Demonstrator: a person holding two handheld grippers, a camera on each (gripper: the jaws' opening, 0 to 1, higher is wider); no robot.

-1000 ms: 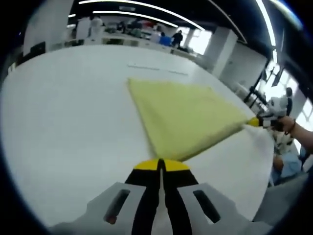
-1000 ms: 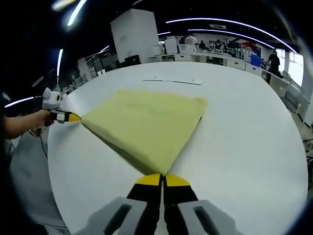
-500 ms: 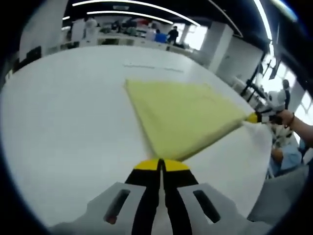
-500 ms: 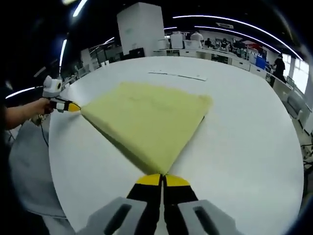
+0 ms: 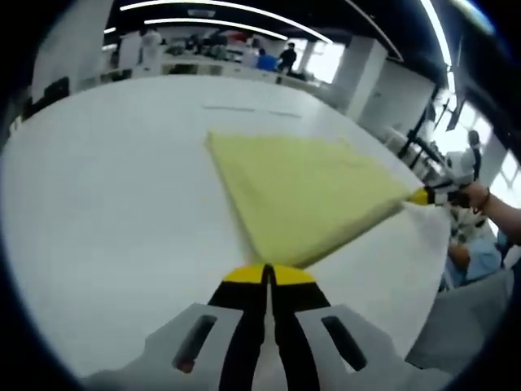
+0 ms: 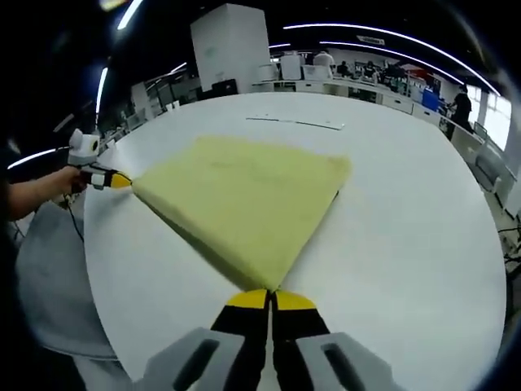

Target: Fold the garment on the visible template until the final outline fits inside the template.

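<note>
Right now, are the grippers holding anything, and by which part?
Yes. The left gripper and the right gripper are each shut on a corner of the yellow garment, at two neighbouring corners along its near edge.

A broad white worktop stretches toward rows of desks where people stand. Long ceiling light strips curve overhead, a white pillar rises behind, and bright windows, possibly, glow far off.

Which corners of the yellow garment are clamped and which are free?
The two near corners of the yellow garment are clamped, by the right tongs and left tongs. The far corners lie free on the table.
</note>
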